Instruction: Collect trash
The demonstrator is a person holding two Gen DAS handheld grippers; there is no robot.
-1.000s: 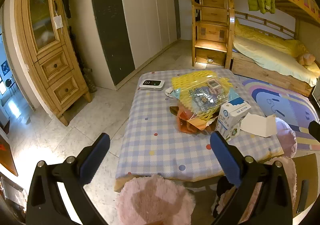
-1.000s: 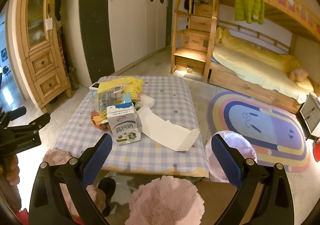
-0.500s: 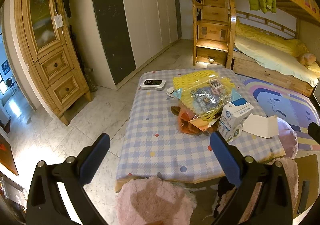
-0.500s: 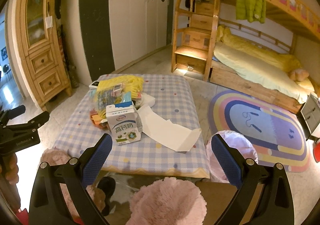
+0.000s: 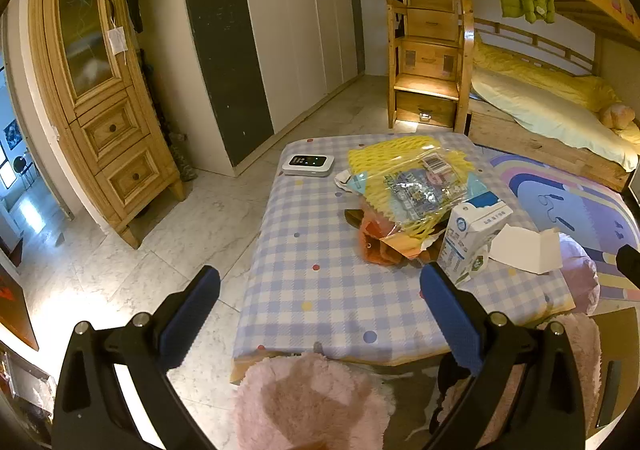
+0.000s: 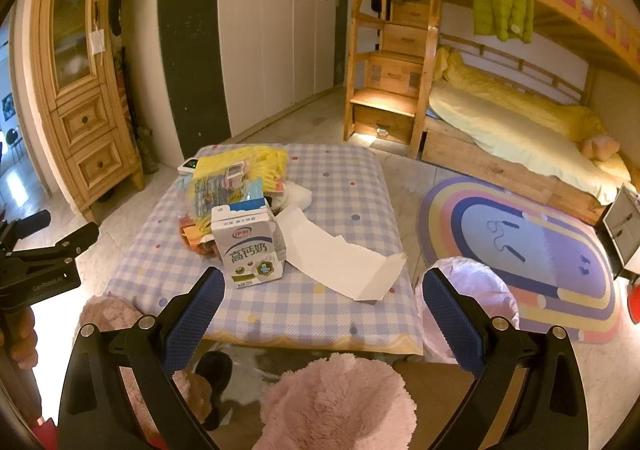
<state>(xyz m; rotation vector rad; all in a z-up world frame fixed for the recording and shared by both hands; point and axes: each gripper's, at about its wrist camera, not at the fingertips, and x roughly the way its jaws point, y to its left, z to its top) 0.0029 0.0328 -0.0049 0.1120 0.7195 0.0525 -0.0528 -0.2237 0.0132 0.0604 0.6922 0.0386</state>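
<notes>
Fingers (image 5: pixel 196 306) of the left gripper (image 5: pixel 320 302) are standing wide apart and gripping nothing, hanging above the near edge of the table (image 5: pixel 320 290). Fingers (image 6: pixel 196 306) of the right gripper (image 6: pixel 322 302) are likewise spread and empty, hanging over the table's near edge from further to the right.

Just beyond them, a milk carton (image 6: pixel 250 246) is standing upright on the checked tablecloth. A white sheet of paper (image 6: pixel 336 258) is lying flat just beside the carton, on its right, reaching toward the table's right edge. Behind the carton, a heap of wrappers is sitting near the middle of the table: a clear plastic bag (image 5: pixel 420 186) is resting on yellow foam netting (image 5: pixel 384 154), with an orange wrapper (image 5: pixel 376 242) poking out underneath. A small white device (image 5: pixel 308 164) is lying at the far left corner, apart from the heap.

Off the table's right side, a bin lined with a pink bag (image 6: pixel 476 282) is standing on the floor, next to a rainbow rug (image 6: pixel 540 246). Pink furry slippers (image 6: pixel 340 402) are showing at the bottom of both views. A hand (image 6: pixel 20 338) is holding the left gripper's handle at the left edge of the right wrist view.
</notes>
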